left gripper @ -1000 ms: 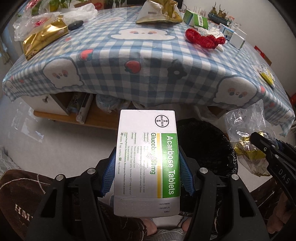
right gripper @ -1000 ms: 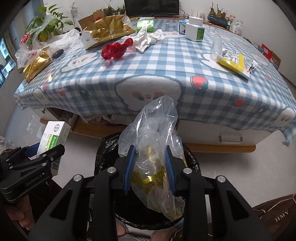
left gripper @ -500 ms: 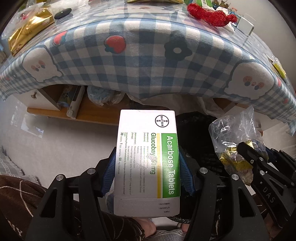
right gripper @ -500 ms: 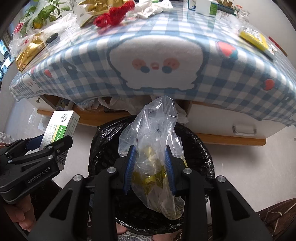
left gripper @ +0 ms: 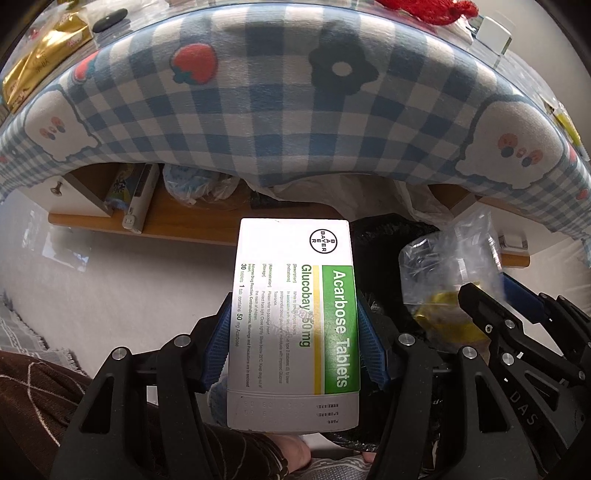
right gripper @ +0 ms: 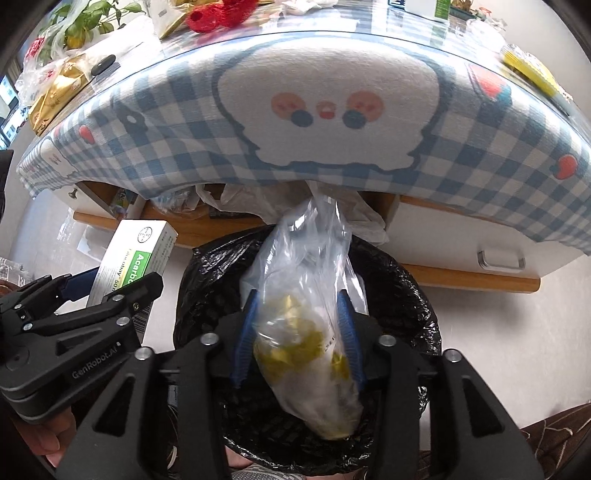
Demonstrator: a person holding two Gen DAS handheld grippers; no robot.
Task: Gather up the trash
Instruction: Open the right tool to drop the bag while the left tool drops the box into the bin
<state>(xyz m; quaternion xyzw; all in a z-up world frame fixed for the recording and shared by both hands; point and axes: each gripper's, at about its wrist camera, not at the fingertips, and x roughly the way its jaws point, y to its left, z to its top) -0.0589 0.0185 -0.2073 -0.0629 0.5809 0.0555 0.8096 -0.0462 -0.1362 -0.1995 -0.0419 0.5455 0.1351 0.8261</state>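
Between right gripper (right gripper: 299, 338) jaws, plastic bag (right gripper: 308, 325), above bin (right gripper: 406, 295)

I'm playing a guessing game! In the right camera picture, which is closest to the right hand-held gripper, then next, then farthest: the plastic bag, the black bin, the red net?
1. Plastic bag: clamped in the right hand-held gripper.
2. Black bin: just below, on the floor.
3. Red net: far off on the tabletop, upper left.

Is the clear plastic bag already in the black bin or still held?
Still held. The right gripper is shut on the clear plastic bag, which hangs over the black bin.
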